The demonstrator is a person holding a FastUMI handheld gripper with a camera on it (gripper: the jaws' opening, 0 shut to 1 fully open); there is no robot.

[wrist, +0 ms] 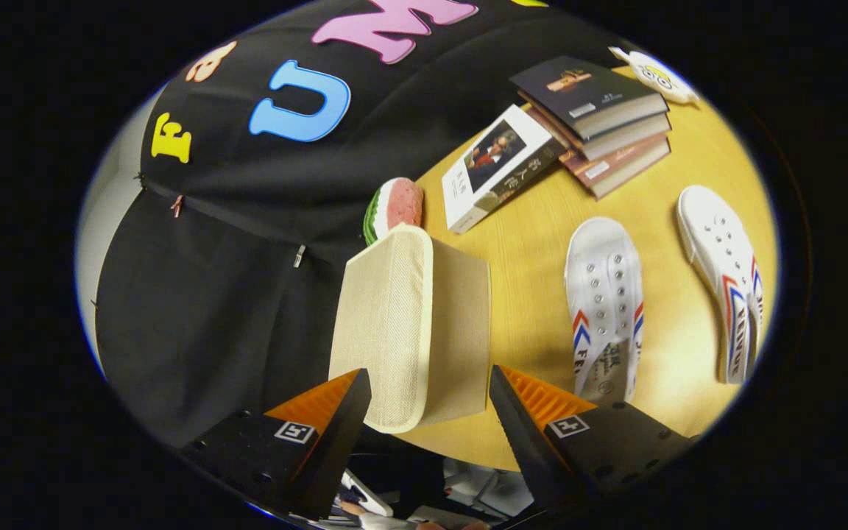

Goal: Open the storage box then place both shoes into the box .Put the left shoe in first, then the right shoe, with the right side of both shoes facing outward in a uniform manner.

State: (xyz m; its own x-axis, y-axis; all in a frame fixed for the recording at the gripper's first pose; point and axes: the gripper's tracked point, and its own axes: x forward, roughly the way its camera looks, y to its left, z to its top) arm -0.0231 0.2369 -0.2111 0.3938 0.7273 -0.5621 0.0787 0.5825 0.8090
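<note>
A beige fabric storage box (413,324) with a pale-trimmed lid stands on the wooden table (527,250), its lid shut. Its near end sits between my fingers. My gripper (428,370) is open wide, one fingertip by each side of the box, and I cannot tell whether they touch it. Two white canvas shoes with red and blue stripes lie to the right of the box. The nearer shoe (604,305) lies just beyond my right finger. The other shoe (722,280) lies farther right, close to the table's edge.
Beyond the box lies a watermelon-slice toy (394,206). A white book (497,165) leans on a stack of dark books (601,118) behind the shoes. A small yellow-eyed toy (656,73) sits past the stack. The black cloth wall (232,294) runs along the box's left.
</note>
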